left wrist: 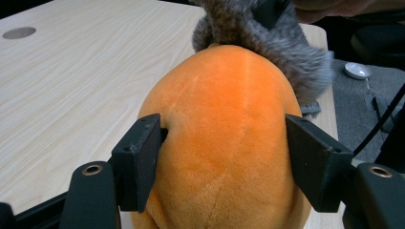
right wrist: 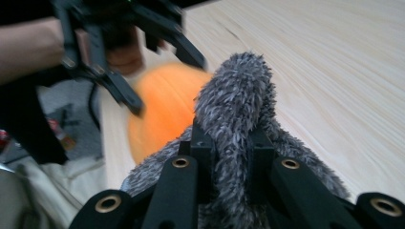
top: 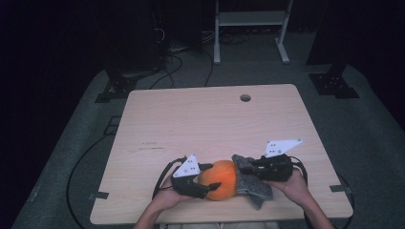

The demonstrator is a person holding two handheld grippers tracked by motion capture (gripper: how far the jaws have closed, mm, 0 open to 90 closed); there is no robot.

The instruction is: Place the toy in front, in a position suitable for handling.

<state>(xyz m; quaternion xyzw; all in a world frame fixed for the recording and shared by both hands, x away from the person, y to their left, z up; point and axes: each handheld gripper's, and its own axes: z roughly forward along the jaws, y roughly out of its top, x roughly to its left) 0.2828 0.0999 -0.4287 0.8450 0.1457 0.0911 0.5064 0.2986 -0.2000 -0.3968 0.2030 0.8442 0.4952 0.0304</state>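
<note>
You are clamping the left gripper on the round orange plush body near the table's front edge, its long axis lying left-right; your right gripper is pinching the fuzzy grey plush end, pointing right.

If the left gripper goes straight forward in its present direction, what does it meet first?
Probably the orange plush, already between the left gripper jaws; the grey furry piece lies just behind it.

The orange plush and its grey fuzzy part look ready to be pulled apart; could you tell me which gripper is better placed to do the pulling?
Probably the right gripper: it is shut on the grey fuzzy part. The left gripper straddles the orange plush, better suited to steadying.
</note>
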